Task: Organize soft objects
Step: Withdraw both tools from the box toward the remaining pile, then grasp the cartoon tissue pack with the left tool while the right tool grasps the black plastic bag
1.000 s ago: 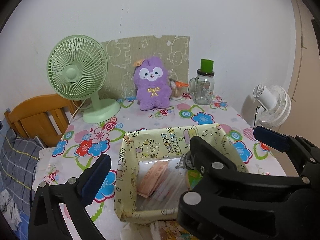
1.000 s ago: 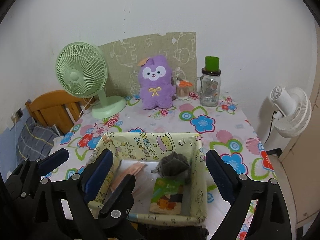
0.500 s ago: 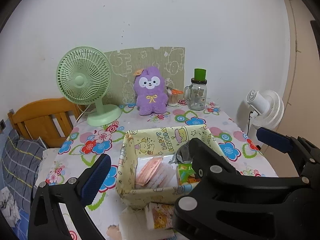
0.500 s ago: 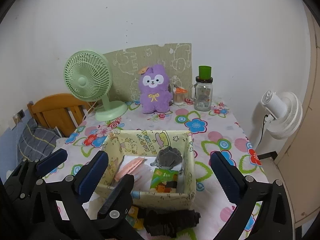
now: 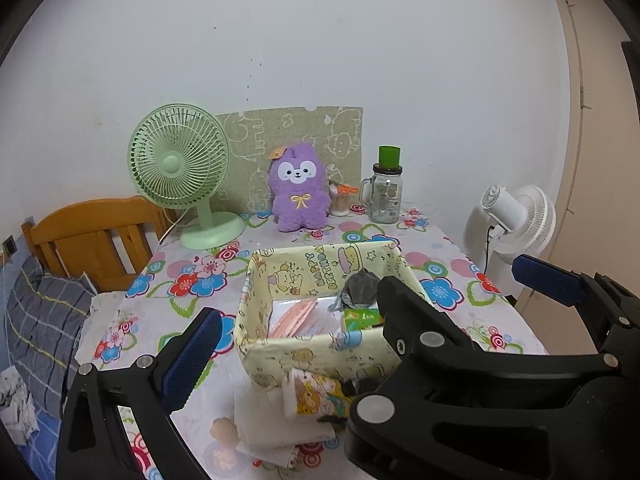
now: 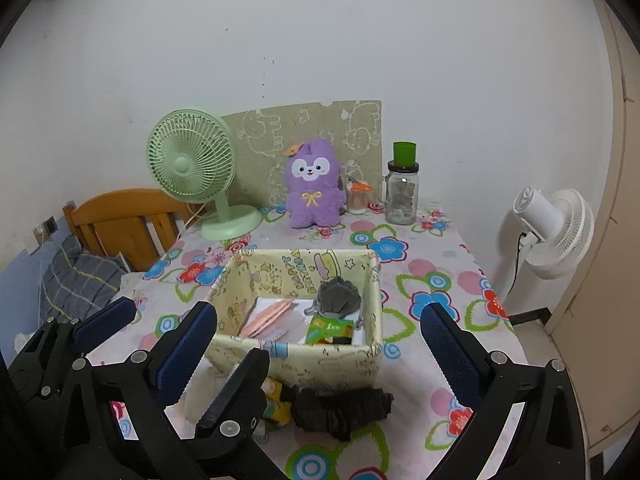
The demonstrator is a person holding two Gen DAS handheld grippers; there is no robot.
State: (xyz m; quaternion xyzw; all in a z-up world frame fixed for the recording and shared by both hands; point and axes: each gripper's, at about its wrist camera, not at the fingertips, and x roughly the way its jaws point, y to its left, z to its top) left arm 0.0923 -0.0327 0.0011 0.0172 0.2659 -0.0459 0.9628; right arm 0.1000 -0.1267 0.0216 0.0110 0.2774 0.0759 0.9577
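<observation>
The yellow cartoon-print fabric bin sits mid-frame on the floral tabletop; it looks light and floppy. Below it lies a crumpled black cloth, limp, best pinched at a raised fold. Both the left gripper and right gripper gape wide, empty.

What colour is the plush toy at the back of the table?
Purple plush toy, with a white face and yellow bow; clearest in the right wrist view.
</observation>
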